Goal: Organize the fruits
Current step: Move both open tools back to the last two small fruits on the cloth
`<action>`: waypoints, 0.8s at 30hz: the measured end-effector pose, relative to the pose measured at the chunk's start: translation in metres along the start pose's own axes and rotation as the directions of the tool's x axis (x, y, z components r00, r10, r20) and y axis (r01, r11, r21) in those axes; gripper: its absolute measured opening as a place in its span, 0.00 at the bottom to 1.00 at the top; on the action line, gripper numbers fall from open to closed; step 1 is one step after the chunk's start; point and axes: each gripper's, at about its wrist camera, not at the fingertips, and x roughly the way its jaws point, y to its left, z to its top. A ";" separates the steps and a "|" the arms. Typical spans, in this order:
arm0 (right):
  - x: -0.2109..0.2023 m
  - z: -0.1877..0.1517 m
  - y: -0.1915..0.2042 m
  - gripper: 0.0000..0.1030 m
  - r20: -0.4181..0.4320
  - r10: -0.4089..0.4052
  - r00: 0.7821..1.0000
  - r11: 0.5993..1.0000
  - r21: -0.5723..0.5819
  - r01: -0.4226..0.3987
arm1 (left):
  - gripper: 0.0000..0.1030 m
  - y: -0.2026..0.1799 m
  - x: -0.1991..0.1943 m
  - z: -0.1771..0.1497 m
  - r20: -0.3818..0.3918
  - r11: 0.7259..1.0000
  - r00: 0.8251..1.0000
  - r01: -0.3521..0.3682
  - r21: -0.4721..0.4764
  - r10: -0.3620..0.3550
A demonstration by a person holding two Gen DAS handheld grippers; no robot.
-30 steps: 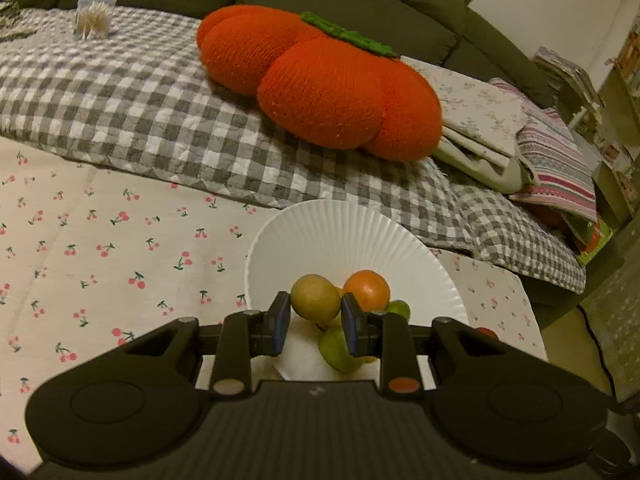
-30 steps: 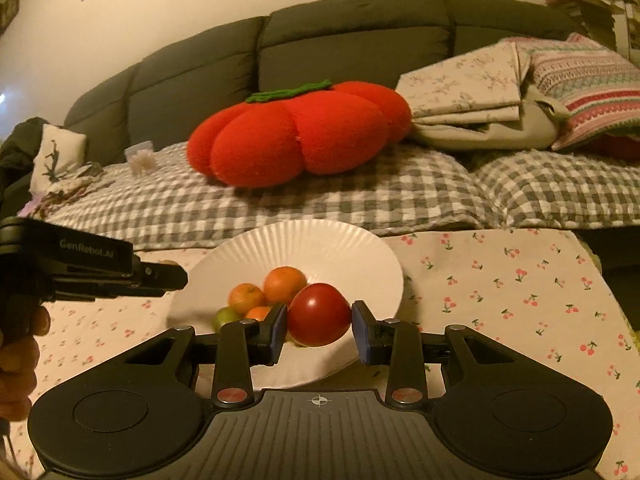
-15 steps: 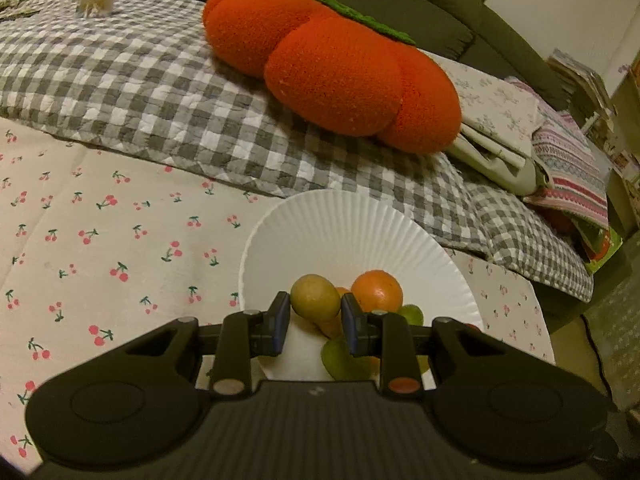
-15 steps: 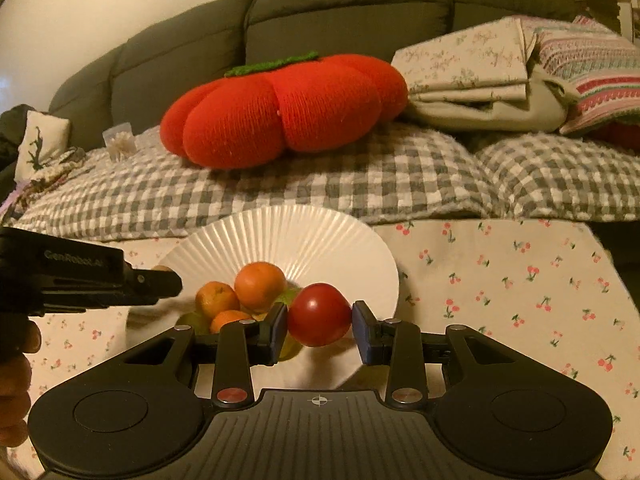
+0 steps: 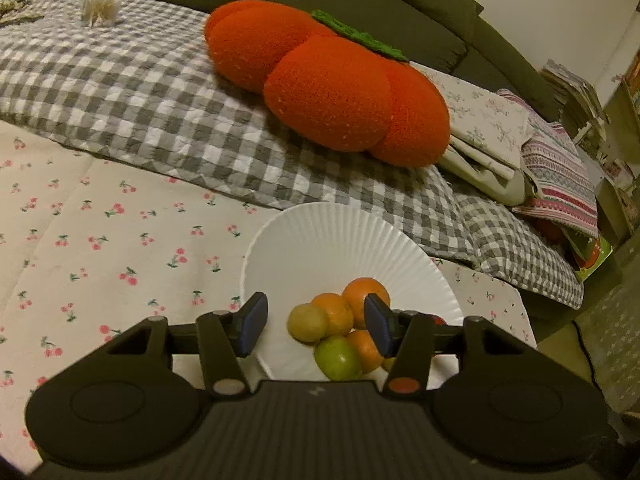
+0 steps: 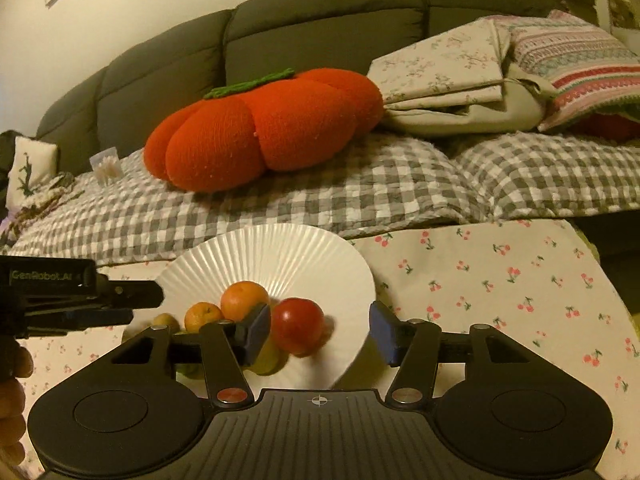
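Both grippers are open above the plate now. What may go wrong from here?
1. The red apple lies near the white plate's front rim beside the right gripper; a nudge might roll it off.
2. The fruits are heaped; the yellow-green fruit between the left gripper fingers might tumble if a finger brushes it.

Dark sofa (image 6: 320, 40), pale wall (image 6: 160, 0), warm light.

Orange pumpkin cushion (image 5: 332, 80) with green stalk, resting on checked blanket (image 5: 132, 92) over dark sofa (image 6: 280, 40). Beside the cushion, folded floral linen (image 6: 444, 80) and a striped pillow (image 6: 580, 68). Small clear box (image 5: 102, 2) near the blanket's far left corner. In front, cherry-print cloth (image 5: 92, 248).
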 end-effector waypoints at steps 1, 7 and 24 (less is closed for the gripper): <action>-0.003 -0.001 0.000 0.53 0.002 0.001 1.000 1.000 0.000 -0.001 | 0.51 0.000 -0.003 0.000 0.003 1.000 1.000 -0.004 0.008 0.003; -0.024 -0.009 0.001 0.56 0.007 0.009 1.000 1.000 0.020 -0.009 | 0.51 0.000 -0.022 -0.005 -0.001 0.999 1.000 -0.015 0.029 0.015; -0.078 -0.046 0.040 0.60 -0.004 0.090 0.996 0.990 -0.110 -0.089 | 0.61 -0.018 -0.072 -0.051 -0.018 0.957 0.992 -0.115 0.267 0.124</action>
